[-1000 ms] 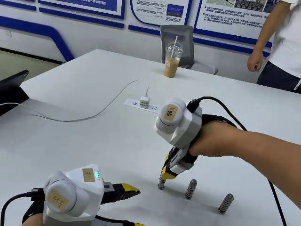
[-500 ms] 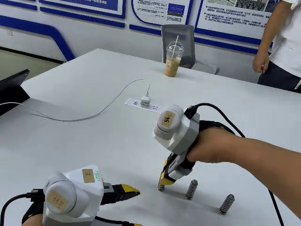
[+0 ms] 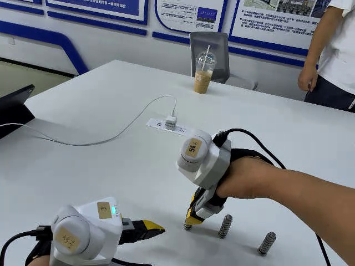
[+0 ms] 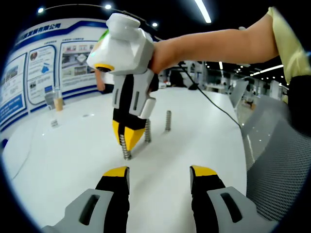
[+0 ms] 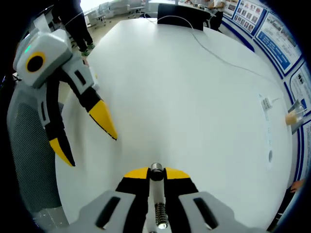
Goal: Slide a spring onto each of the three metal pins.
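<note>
The last of the three fittings appears to be under way. At five o'clock in the head view, the right gripper (image 3: 191, 220) points down at the table (image 3: 100, 149). Its jaws are pinched almost closed on a spring (image 4: 126, 147) that stands upright, its pin hidden inside the coils. From there, toward four o'clock, the middle spring (image 3: 224, 225) and the end spring (image 3: 267, 243) stand upright and look finished. The left gripper (image 4: 159, 175) hovers at seven o'clock with its jaws apart and empty. The next move likely calls for pressing the spring fully down, then opening the jaws and lifting straight up so the spring is not dragged off.
</note>
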### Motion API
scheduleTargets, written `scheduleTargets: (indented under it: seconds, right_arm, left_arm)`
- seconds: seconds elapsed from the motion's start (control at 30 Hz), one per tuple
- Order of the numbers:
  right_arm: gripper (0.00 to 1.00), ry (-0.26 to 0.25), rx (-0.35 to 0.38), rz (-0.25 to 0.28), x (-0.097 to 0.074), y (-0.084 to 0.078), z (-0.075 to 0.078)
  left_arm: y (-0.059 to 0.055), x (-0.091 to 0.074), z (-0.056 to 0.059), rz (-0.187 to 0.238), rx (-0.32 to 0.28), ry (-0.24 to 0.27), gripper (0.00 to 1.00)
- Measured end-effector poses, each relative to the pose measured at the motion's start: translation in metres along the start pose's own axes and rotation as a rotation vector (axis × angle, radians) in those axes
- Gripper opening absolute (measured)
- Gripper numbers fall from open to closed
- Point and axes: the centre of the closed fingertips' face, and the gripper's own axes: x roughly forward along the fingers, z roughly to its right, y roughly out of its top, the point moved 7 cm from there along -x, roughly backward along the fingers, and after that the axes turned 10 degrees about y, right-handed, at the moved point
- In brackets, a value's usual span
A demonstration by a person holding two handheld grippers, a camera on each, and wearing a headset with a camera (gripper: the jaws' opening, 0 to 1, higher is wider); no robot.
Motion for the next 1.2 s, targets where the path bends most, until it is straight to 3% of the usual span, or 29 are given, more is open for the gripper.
scheduleTargets:
  seconds: [0.53, 0.83, 1.2]
  right_arm:
    - [0.19, -0.015, 0.001, 0.022, -0.002, -0.004, -0.001]
    - [0.25, -0.035, 0.019, 0.068, -0.016, -0.012, -0.002]
    - [0.34, -0.07, 0.047, 0.164, -0.034, -0.023, -0.007]
  left_arm:
    - [0.002, -0.001, -0.002, 0.004, 0.003, 0.007, 0.52]
    - [0.007, -0.001, -0.004, 0.013, 0.005, 0.016, 0.52]
    - [0.011, -0.003, -0.007, 0.019, 0.006, 0.028, 0.53]
